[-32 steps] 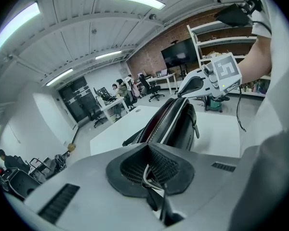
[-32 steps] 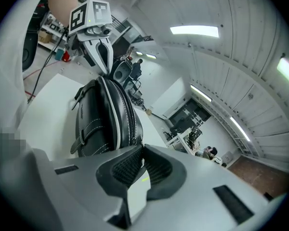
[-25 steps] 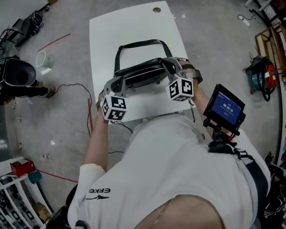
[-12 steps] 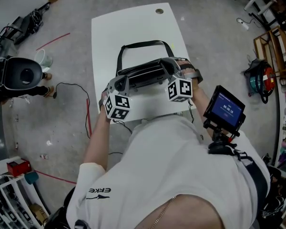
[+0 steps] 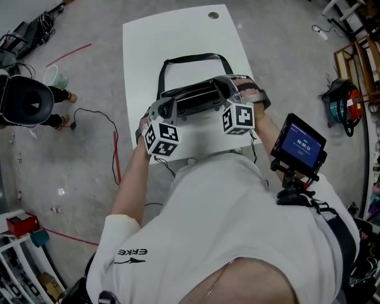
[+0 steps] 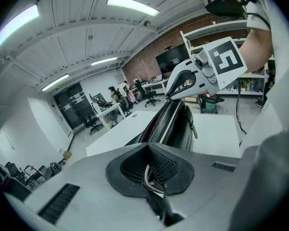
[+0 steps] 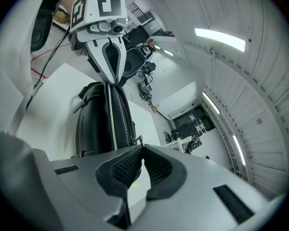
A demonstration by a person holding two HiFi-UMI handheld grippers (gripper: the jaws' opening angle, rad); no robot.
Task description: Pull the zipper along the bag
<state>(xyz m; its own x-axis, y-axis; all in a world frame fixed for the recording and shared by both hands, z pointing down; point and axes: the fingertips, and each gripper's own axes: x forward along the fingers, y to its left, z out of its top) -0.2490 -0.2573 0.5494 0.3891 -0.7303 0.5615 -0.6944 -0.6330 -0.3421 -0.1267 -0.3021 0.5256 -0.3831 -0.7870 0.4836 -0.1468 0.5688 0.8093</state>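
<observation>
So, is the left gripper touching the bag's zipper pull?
Touching. The left gripper view shows the left gripper with its jaws closed on the pale zipper pull, right at the near end of the black bag.

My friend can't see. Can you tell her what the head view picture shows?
From above, a person leans over a white table, the left gripper and right gripper gripping opposite ends of a black bag's top. The bag's strap lies flat on the table beyond it.
</observation>
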